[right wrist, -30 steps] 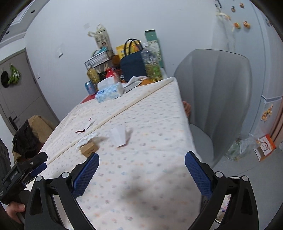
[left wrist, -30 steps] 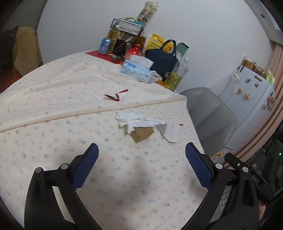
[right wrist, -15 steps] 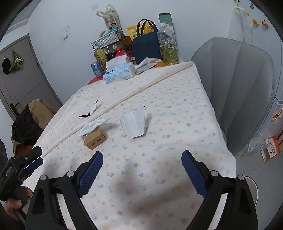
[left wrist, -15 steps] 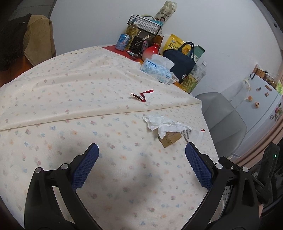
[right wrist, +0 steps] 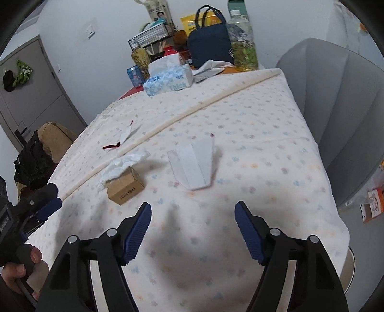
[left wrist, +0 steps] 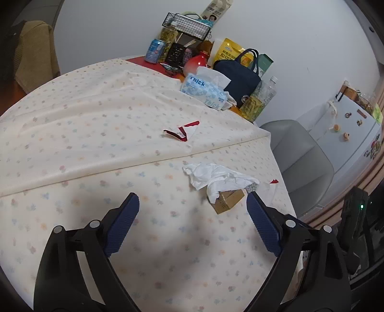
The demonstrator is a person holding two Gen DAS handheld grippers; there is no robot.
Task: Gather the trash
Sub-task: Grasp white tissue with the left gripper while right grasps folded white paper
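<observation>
Trash lies on a flowered tablecloth (left wrist: 84,148). A crumpled white tissue (left wrist: 216,176) drapes over a small brown cardboard box (left wrist: 229,200); the same tissue (right wrist: 122,164) and box (right wrist: 126,189) show in the right wrist view. A flat white wrapper (right wrist: 194,163) lies right of the box. A torn red-and-white wrapper (left wrist: 183,130) lies farther back, also visible as the torn wrapper (right wrist: 121,140). My left gripper (left wrist: 193,216) hovers short of the box, jaws closing with nothing between them. My right gripper (right wrist: 193,223) hangs just short of the white wrapper, jaws closing on nothing.
At the table's far end stand a blue tissue pack (left wrist: 204,91), a navy bag (left wrist: 242,74), a bottle (left wrist: 256,100), a can (left wrist: 154,50) and a wire basket (left wrist: 189,22). A grey chair (right wrist: 340,103) is beside the table. A hand (right wrist: 16,271) holds the left gripper.
Both grippers moved forward and lower toward the trash, which now looks larger. Both pairs of jaws have narrowed, the right more than the left.
</observation>
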